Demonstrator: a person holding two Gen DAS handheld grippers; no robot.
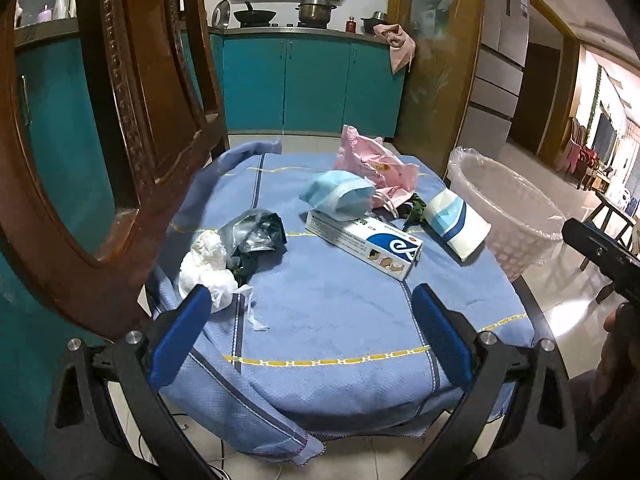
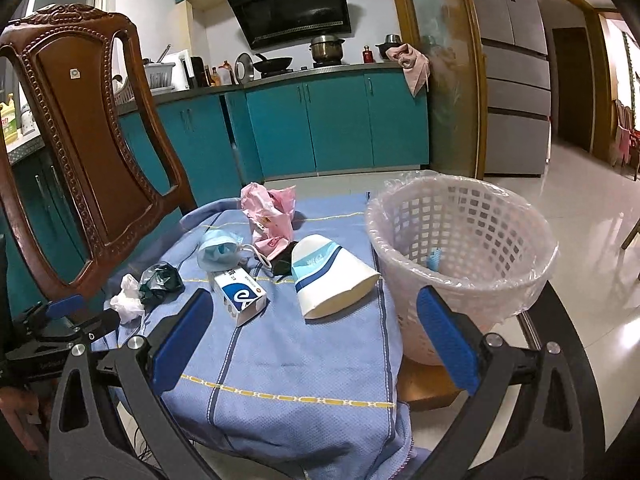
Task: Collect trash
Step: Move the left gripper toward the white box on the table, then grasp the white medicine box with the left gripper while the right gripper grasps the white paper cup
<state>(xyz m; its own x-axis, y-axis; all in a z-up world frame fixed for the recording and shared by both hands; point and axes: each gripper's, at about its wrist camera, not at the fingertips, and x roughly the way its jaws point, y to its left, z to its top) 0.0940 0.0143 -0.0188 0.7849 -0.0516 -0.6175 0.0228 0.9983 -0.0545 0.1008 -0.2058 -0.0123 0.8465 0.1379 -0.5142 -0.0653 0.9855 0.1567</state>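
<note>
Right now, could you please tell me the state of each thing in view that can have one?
left gripper: jaws open, empty.
right gripper: jaws open, empty.
paper cup: flattened, lying on its side.
box: lying flat.
face mask: crumpled.
pink bag: crumpled.
white tissue: wadded.
basket: upright, lined, nearly empty.

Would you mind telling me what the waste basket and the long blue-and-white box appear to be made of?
The waste basket looks like pale moulded plastic, given its regular lattice of holes, lined with a thin glossy clear bag. The box seems to be printed cardboard: flat panels, crisp folded edges, slight sheen.
</note>
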